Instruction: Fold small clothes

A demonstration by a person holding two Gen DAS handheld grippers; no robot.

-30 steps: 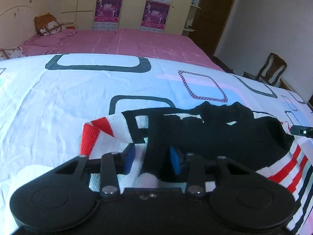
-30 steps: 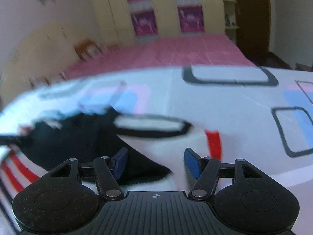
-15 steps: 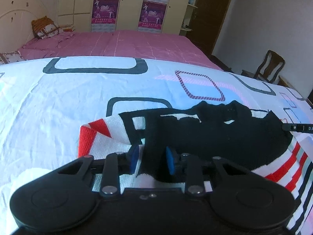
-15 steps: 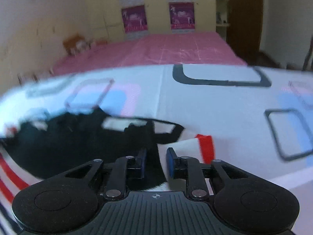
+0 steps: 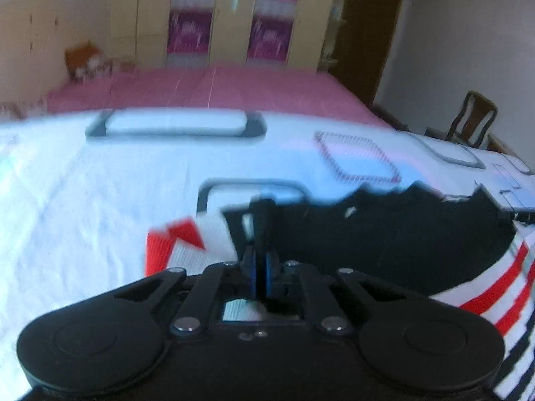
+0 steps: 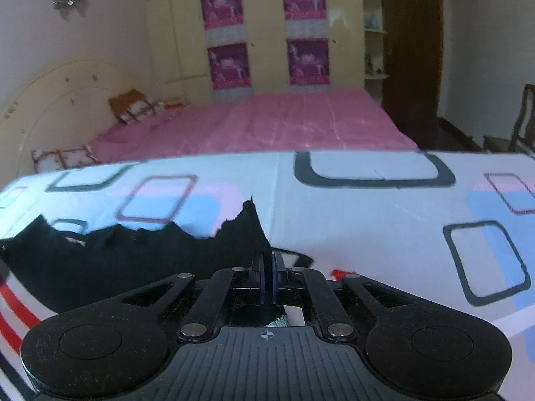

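Note:
A small knit sweater (image 5: 384,244), black on top with red, white and black stripes, lies on a white patterned sheet (image 5: 83,207). My left gripper (image 5: 260,267) is shut on the sweater's black edge beside its red-and-white cuff. In the right wrist view the sweater (image 6: 140,257) spreads to the left, and my right gripper (image 6: 269,272) is shut on a raised black peak of it. The tip of the right gripper shows at the far right of the left wrist view (image 5: 523,215).
The white sheet (image 6: 367,220) with rounded rectangle prints covers the near surface. Behind it lies a pink bed (image 6: 267,123) with pillows (image 6: 133,107). A wardrobe with purple posters (image 6: 264,33) stands at the back, and a wooden chair (image 5: 474,120) at the right.
Both grippers have closed on the sweater's black edge, from wide open a second ago. The pinched fabric now stands up in peaks between the jaws.

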